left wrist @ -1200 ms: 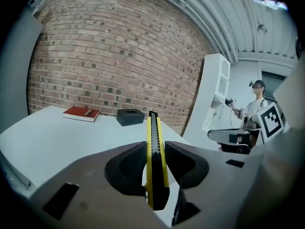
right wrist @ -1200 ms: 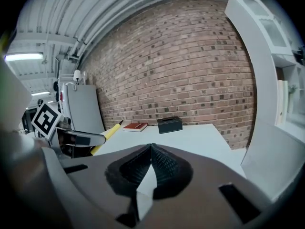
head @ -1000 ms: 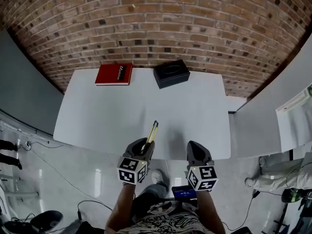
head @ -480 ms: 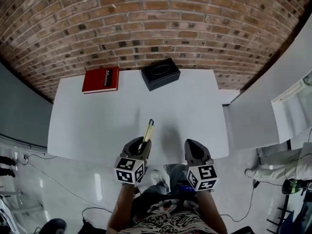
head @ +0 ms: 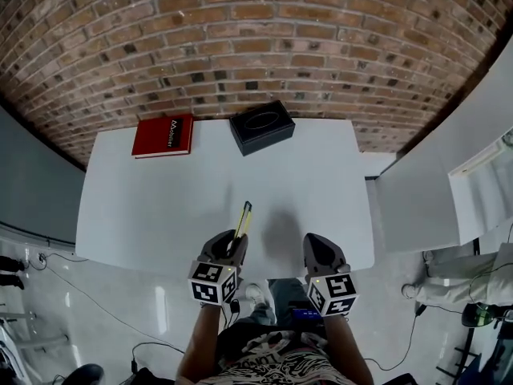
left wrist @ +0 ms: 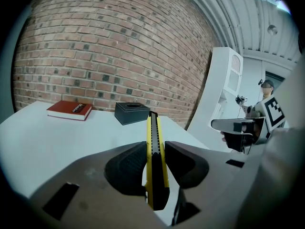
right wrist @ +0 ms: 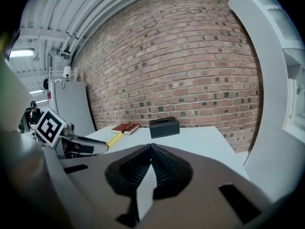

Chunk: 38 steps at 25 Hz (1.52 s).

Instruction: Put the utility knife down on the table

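Note:
A yellow and black utility knife [left wrist: 153,149] sticks forward out of my left gripper [left wrist: 154,165], whose jaws are shut on its handle. In the head view the utility knife [head: 241,219] points away from me over the near edge of the white table [head: 144,207], held by the left gripper [head: 230,251]. My right gripper [head: 318,253] hovers at the table's near edge to the right, jaws pressed together with nothing between them [right wrist: 151,168]. The knife [right wrist: 114,139] also shows at the left of the right gripper view.
A red book [head: 164,136] lies at the table's far left and a black tissue box [head: 261,126] at the far middle, both against the brick wall. A white cabinet [head: 417,191] stands right of the table. Cables run over the floor at the left.
The view has shifted slightly, with the table a little nearer in frame. Both grippers keep their places at the near edge, the knife still held in the left one.

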Each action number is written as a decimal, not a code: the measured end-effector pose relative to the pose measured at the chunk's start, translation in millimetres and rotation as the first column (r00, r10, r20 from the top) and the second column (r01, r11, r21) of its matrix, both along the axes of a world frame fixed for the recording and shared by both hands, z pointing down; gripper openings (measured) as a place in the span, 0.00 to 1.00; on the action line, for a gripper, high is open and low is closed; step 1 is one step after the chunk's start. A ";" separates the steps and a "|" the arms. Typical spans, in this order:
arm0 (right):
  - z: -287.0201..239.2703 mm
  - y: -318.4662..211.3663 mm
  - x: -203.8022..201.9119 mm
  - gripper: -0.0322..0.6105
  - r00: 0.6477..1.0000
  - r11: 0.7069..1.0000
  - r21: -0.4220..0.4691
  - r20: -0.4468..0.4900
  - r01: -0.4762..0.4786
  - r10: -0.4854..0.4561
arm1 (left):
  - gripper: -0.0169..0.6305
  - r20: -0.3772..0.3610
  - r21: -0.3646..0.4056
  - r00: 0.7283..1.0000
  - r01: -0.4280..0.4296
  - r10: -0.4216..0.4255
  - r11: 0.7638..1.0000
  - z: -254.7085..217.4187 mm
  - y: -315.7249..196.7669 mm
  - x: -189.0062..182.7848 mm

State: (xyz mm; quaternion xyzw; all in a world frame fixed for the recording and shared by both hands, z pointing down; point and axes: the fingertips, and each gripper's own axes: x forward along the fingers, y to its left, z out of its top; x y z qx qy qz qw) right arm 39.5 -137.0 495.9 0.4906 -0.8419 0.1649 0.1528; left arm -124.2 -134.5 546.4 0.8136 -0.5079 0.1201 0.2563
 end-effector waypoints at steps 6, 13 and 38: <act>13.6 -9.7 2.0 0.05 1.000 0.999 -0.038 -0.008 0.012 -0.012 | 0.22 -0.005 -0.034 1.000 0.003 -0.003 0.999 13.0 -9.3 4.4; 32.7 -17.1 12.7 0.05 1.000 0.997 -0.082 -0.030 0.006 -0.008 | 0.22 -0.006 -0.075 1.000 -0.005 0.005 0.997 33.5 -18.7 11.6; 95.4 -36.9 23.0 0.05 0.996 0.973 -0.226 -0.060 0.044 -0.059 | 0.22 0.100 -0.241 0.992 -0.051 0.077 0.969 118.1 -23.7 31.4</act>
